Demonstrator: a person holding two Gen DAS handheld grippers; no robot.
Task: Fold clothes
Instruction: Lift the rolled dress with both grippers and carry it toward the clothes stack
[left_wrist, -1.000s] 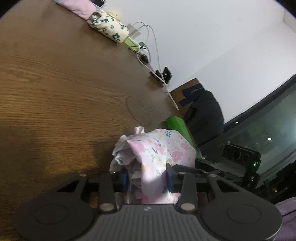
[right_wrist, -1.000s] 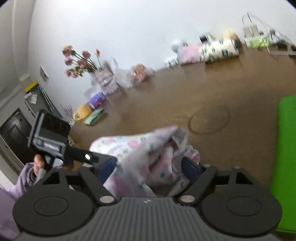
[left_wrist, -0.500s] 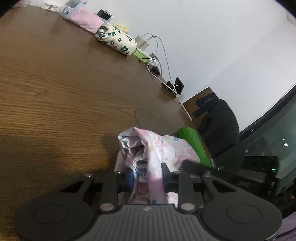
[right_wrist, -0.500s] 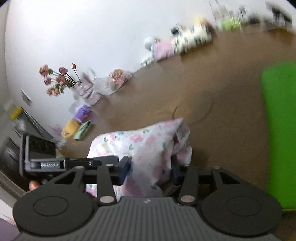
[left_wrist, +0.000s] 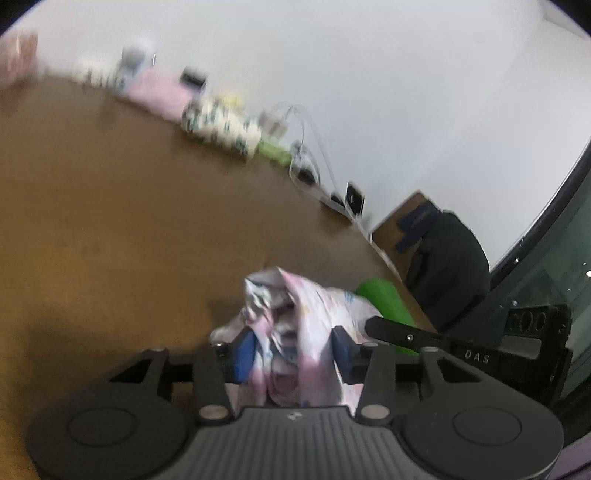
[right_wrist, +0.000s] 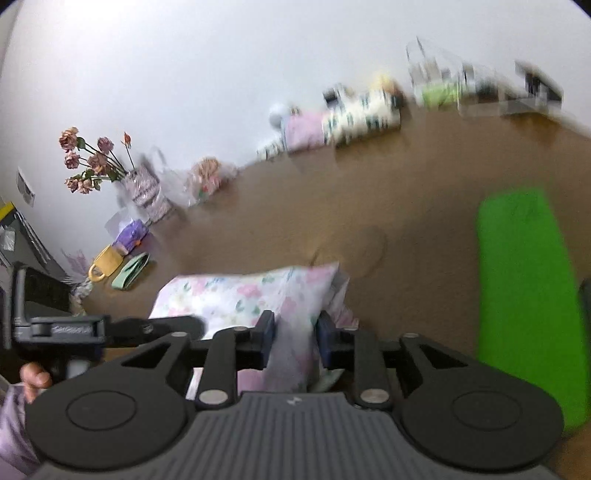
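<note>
Keep pink floral cotton garment (right_wrist: 255, 295), bunched above brown wooden tabletop (right_wrist: 406, 206), pinched evenly: left hand-held gripper (left_wrist: 291, 350) opening around fabric, right hand-held gripper (right_wrist: 293, 343) closing on a fold.

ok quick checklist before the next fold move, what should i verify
1. Cloth between the right gripper's pads: ok, fabric fills the gap as the jaws are closing.
2. Cloth in the left gripper: cannot tell how firm; fabric sits between the pads but the jaws are opening.
3. Bare table ahead to lay the cloth on: ok.
4. Green mat apart from the cloth: ok in the right view.
5. Clutter along the wall, flowers and cables, away from the work: ok.
6. Cloth smooth for a clean crease: not ok, it is bunched.
</note>
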